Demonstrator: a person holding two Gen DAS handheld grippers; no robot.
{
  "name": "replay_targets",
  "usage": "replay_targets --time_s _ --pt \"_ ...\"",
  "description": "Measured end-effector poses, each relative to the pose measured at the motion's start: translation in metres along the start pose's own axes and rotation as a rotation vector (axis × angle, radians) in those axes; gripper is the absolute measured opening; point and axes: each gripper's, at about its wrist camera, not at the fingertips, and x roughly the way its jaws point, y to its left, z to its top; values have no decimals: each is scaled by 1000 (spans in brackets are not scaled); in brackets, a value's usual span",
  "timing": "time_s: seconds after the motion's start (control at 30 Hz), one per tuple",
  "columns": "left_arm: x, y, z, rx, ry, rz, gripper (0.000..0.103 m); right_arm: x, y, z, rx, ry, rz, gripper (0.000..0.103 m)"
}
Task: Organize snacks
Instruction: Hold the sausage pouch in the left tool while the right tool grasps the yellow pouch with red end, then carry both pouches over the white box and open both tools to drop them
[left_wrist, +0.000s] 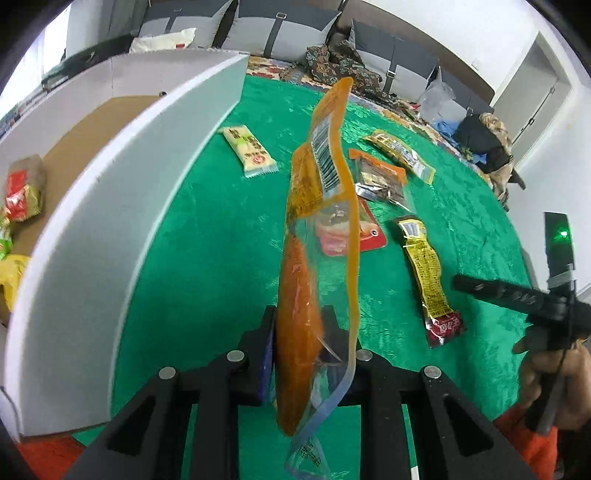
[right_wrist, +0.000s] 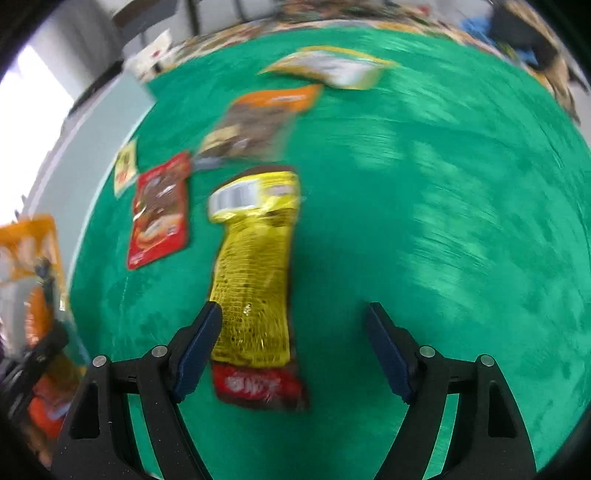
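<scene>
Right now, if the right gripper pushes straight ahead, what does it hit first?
Probably the yellow snack packet with the red end lying on the green tablecloth, between the open right gripper fingers nearer its left one; blur makes depth uncertain.

Light: bright, even daylight; window glare blown out far left of the right gripper (right_wrist: 293, 341).
Blur: right wrist view motion-smeared throughout; left wrist view mostly sharp.
Edges: fisheye bending, black corner vignette.

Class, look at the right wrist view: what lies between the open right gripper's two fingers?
The right wrist view shows the yellow snack packet on the green cloth, near the right gripper's left finger; the remainder is bare cloth.
</scene>
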Motion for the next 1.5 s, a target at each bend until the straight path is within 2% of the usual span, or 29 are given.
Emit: replay_targets --time_s 0.07,0.13,0.27,0.33,0.37,0.43,0.47,0.57,0.7,0.87,0.97,1.03,1.2,1.23,1.27,1.3,1.33,1.37,1.43,1.5 --pt "2 -3 2 0 1 -4 22 -12 -16 5 25 -6 10 84" --pt "-1 -4 1 -11 1 -17 22 -13 -11 15 -29 2 -9 84" --pt "-21 -2 2 -31 -23 -34 22 18 40 18 -192 71 -14 83" --pt "-33 1 5 -41 -34 -46 22 39 66 10 -314 121 -91 81" --pt "-38 1 6 -44 -39 -49 22 40 69 3 -326 118 -114 81" --pt "-52 3 12 -53 -58 -64 22 33 61 -2 -286 70 -120 59" --pt "-56 4 15 -58 -62 -71 22 27 52 -2 -249 65 -113 41" --pt "-70 4 26 -67 -81 -94 22 14 23 4 -131 80 -13 32" --pt "-92 13 40 -88 -124 -116 22 -11 -16 9 53 53 148 31" --pt "-126 50 67 -111 -180 -67 22 -46 -13 22 150 -11 323 31" --pt "-145 84 78 -131 -220 11 22 -82 20 34 98 -51 422 31" --pt "-156 112 85 -159 -236 59 22 -100 60 49 33 -67 491 31" --pt "-161 166 91 -194 -219 191 22 -117 194 82 -155 -54 648 33" --pt "-157 173 91 -197 -209 216 24 -117 222 85 -191 -59 659 35" --pt "-151 182 91 -207 -199 260 28 -117 248 85 -222 -79 676 45" --pt "-147 187 89 -214 -191 283 48 -114 269 87 -243 -95 693 58" --pt "-144 193 86 -225 -183 309 72 -108 290 88 -262 -87 702 66" --pt "-142 200 80 -239 -187 341 80 -101 303 90 -269 -62 697 69" --pt "-144 203 70 -248 -206 356 82 -99 309 89 -271 -43 704 69" --pt "-141 201 64 -253 -202 334 82 -102 293 81 -271 -94 678 68"
